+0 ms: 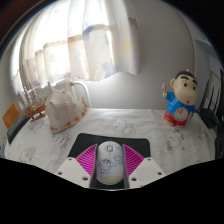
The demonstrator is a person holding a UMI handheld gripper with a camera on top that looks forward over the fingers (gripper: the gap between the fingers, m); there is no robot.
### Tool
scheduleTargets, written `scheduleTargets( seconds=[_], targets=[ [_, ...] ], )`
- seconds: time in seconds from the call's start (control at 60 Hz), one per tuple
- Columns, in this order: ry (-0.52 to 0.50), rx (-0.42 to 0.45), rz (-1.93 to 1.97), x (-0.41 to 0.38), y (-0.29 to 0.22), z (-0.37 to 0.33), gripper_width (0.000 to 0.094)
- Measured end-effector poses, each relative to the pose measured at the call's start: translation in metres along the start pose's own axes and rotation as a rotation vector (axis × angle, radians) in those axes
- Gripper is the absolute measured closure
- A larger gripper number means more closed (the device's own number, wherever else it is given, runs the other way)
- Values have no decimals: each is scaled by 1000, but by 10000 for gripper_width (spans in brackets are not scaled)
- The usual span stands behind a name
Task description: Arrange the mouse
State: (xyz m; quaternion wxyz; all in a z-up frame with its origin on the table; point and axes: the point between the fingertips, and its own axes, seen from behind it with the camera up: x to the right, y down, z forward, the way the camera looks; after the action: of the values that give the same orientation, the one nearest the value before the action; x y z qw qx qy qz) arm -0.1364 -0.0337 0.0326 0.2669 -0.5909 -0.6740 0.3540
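Mouse (110, 162) sits between the fingers of the hand-held gripper (110, 172), long axis pointing forward along them. Shell is smooth, rounded, white-grey, glossy, with faint printed marks on top. Magenta pads (88, 158) flank it closely on both sides; can't tell whether they press on it or leave a sliver of gap. It lies over a dark mouse mat (112, 136) on the counter (40, 140).

Open room: bare pale counter ahead of the mat and off to both sides. Counter's far edge meets the curtained window (90, 45). A clear glass pitcher (66, 105) stands well left of the mat, a cartoon figurine (181, 97) upright well right.

Gripper is low, angled slightly down at the counter.
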Motion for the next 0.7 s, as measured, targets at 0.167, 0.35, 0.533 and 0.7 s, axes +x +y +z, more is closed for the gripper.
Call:
scheduleTargets(
  seconds=[0.167,0.35,0.533,0.7],
  targets=[
    [25,-50,31,-9,44,24,515],
    [55,-65,-24,-6,34,0,95],
    [119,-68,-20,-3,2,-119,87],
    [172,-107,-38,2,8,-226,93]
  ],
)
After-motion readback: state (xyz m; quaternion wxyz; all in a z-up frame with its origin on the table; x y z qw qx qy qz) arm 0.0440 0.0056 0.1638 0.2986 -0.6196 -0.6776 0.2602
